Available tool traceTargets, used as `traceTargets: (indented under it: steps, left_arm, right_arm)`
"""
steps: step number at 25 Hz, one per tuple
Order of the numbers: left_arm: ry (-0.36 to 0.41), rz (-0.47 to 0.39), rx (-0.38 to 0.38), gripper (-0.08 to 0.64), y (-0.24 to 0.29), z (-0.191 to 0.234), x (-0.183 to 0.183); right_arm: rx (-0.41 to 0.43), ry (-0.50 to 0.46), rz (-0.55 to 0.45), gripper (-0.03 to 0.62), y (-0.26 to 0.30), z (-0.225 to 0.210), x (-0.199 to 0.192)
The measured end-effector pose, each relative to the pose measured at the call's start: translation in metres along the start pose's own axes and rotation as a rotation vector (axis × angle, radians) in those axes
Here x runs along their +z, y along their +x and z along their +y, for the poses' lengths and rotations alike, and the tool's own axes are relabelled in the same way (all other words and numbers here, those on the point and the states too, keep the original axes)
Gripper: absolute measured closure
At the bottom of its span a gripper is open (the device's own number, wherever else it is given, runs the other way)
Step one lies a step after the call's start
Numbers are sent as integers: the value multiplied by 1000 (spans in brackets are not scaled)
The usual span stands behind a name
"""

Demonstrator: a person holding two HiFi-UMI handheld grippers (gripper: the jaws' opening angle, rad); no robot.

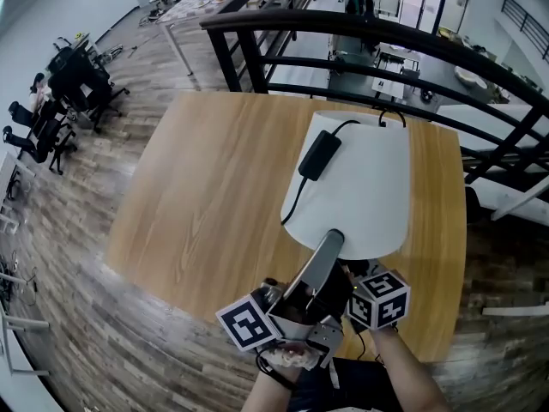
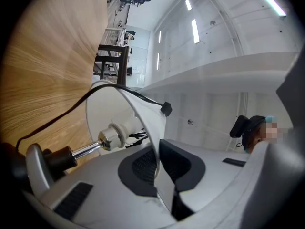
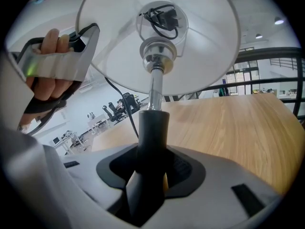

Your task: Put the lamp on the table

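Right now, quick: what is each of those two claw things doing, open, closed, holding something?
Left gripper: closed, pinching the rim of the lampshade.
Right gripper: closed around the lamp stem, the dark part.

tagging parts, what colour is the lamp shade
The lamp shade is white, best seen in the head view.

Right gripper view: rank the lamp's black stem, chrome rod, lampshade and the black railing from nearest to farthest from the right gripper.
1. black stem: clamped between the jaws of the right gripper.
2. chrome rod: directly above the stem.
3. lampshade: at the rod's top, filling the upper frame.
4. black railing: far right, beyond the table.
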State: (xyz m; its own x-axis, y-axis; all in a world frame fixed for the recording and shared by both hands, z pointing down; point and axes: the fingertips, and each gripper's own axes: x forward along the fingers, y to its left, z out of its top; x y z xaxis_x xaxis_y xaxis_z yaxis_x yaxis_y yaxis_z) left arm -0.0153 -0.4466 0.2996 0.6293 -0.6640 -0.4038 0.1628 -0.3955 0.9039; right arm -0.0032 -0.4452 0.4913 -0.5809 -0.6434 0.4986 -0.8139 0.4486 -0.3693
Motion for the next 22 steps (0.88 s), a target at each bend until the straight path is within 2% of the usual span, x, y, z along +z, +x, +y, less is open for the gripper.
traceTargets:
  steps: [22]
  left_arm:
    - [32, 10, 38, 522, 61, 61, 34]
  right_arm:
    - [46, -33, 20, 422, 63, -64, 38]
